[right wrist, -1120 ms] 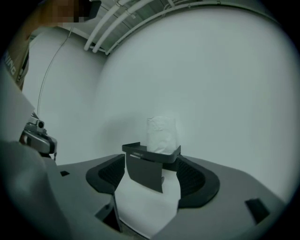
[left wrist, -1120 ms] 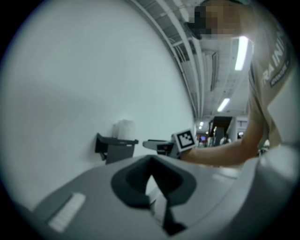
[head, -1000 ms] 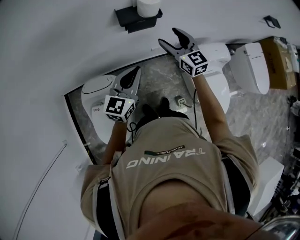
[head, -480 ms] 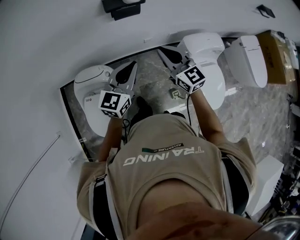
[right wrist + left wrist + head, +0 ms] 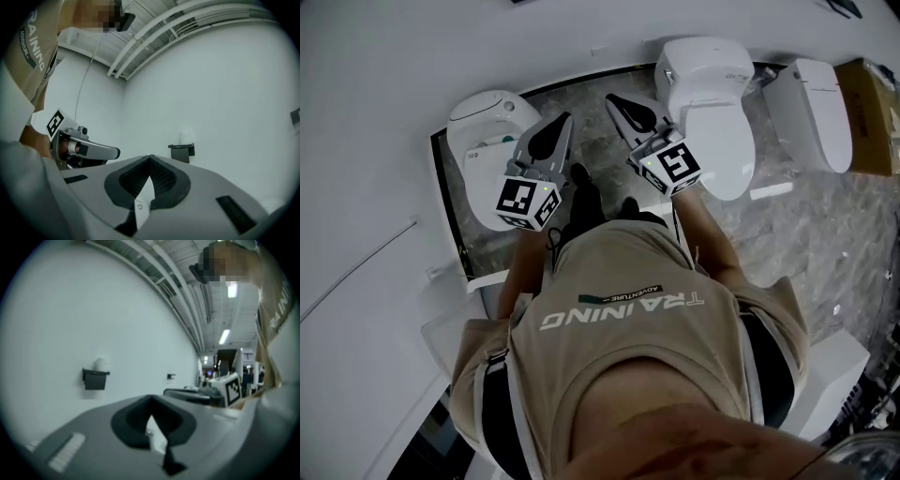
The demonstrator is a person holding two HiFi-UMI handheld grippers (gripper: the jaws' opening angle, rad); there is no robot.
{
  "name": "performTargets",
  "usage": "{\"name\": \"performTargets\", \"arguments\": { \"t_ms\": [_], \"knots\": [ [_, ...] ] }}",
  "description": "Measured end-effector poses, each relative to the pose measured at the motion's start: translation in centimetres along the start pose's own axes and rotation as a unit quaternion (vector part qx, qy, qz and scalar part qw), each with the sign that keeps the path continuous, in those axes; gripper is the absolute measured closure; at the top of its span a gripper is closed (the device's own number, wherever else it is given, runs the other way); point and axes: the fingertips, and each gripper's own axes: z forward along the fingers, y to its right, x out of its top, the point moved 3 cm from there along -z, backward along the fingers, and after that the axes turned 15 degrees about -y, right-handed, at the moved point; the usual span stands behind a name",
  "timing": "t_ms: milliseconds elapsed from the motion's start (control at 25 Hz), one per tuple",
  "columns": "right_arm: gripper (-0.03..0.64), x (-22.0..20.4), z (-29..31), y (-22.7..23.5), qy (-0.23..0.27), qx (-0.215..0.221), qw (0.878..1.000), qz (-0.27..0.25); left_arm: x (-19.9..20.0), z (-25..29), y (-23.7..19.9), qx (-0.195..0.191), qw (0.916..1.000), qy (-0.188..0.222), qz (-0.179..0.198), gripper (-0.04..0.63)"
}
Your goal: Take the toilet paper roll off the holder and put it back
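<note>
Head view: left gripper (image 5: 563,121) and right gripper (image 5: 614,99) up by the toilets (image 5: 712,103), both pinched closed, empty; left gripper view: jaws together, roll (image 5: 101,364) sitting on the holder (image 5: 95,379), well off; right gripper view: same deal, jaws together, roll on holder.

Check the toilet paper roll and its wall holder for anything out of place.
Nothing stands out. The toilet paper roll sits on top of the black holder on the wall, as it should. The left gripper and right gripper are shut and empty.
</note>
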Motion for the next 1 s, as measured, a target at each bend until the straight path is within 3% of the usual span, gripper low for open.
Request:
{"name": "performTargets", "arguments": {
  "t_ms": [200,360,560,840,1000],
  "knots": [
    [0.603,-0.9,-3.2,-1.8,-0.016,0.016,1.000,-0.010,-1.2,-2.4,3.7,0.027,0.9996,-0.007,-0.007,0.595],
    [0.604,-0.8,-5.0,-3.1,-0.012,0.035,0.999,-0.008,-1.7,-3.6,5.5,0.022,0.9996,-0.015,-0.001,0.595],
    [0.604,-0.8,-6.3,-3.6,-0.016,0.027,0.999,-0.035,-2.4,-4.4,6.6,0.026,0.9996,-0.007,0.003,0.595],
    [0.604,1.2,-8.1,-5.3,0.013,-0.028,0.999,-0.033,-1.9,-7.2,7.1,0.038,0.9990,0.020,0.012,0.595],
    [0.604,1.5,-8.2,-6.1,0.017,-0.026,0.999,-0.032,-1.4,-9.3,7.2,0.050,0.9980,0.036,0.015,0.595]
  ]
}}
